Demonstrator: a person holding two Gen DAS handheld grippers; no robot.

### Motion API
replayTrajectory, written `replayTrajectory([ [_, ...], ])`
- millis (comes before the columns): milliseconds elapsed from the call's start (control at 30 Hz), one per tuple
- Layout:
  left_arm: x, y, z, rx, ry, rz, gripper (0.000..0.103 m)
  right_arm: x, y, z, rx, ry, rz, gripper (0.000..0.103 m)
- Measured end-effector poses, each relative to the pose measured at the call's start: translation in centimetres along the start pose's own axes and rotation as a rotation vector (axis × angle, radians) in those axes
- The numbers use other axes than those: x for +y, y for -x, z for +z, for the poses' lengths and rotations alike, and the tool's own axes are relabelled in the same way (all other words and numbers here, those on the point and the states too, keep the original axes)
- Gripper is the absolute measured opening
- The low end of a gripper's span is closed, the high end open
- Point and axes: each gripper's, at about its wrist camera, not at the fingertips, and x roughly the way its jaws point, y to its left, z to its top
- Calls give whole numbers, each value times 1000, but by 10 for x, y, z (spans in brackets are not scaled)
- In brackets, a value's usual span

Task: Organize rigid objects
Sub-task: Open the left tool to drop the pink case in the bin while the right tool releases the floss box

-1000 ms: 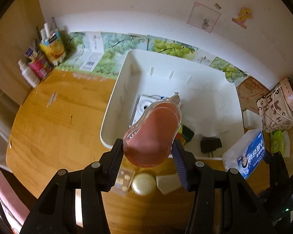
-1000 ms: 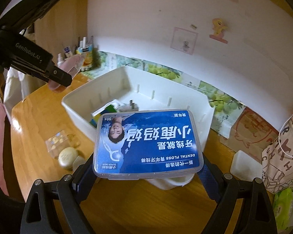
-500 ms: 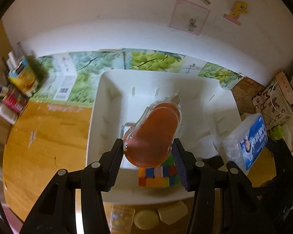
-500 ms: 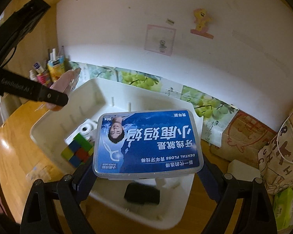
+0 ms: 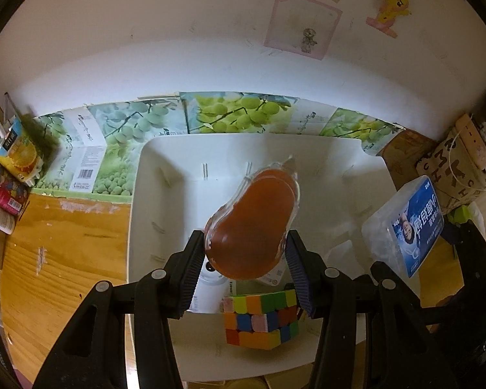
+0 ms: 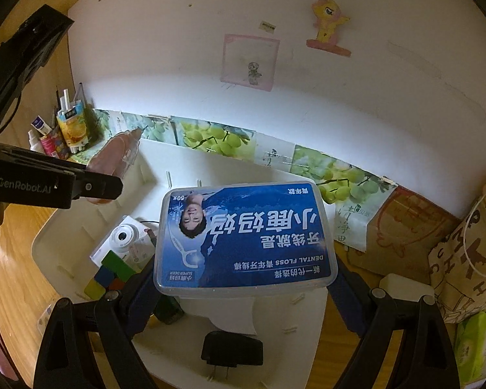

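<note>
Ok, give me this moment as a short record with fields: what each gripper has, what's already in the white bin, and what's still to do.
left gripper: shut on pink clamshell case, held above the bin
right gripper: shut on dental floss box, also above the bin
white bin: on the wooden table, by the wall
in the bin: puzzle cube, small white camera, black plug adapter
still to do: neither held item is set down in the bin yet
</note>
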Motion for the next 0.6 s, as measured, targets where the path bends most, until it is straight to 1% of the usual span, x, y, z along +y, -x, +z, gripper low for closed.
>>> replayTrajectory([
  [167,6,7,2,-26,33,10,56,1,0,1,0,-19,-13,93],
  [233,8,14,3,-53,54,8,64,1,0,1,5,-27,-11,93],
  [267,9,18,3,-66,61,9,71,1,2,1,-2,-27,-13,93],
  [333,11,28,2,-100,79,12,78,1,6,2,-18,-25,-8,94],
  [433,12,38,0,-130,99,21,78,-3,16,4,-47,-38,10,94],
  [600,14,56,-8,-176,132,59,78,-9,30,4,-73,-49,35,94],
])
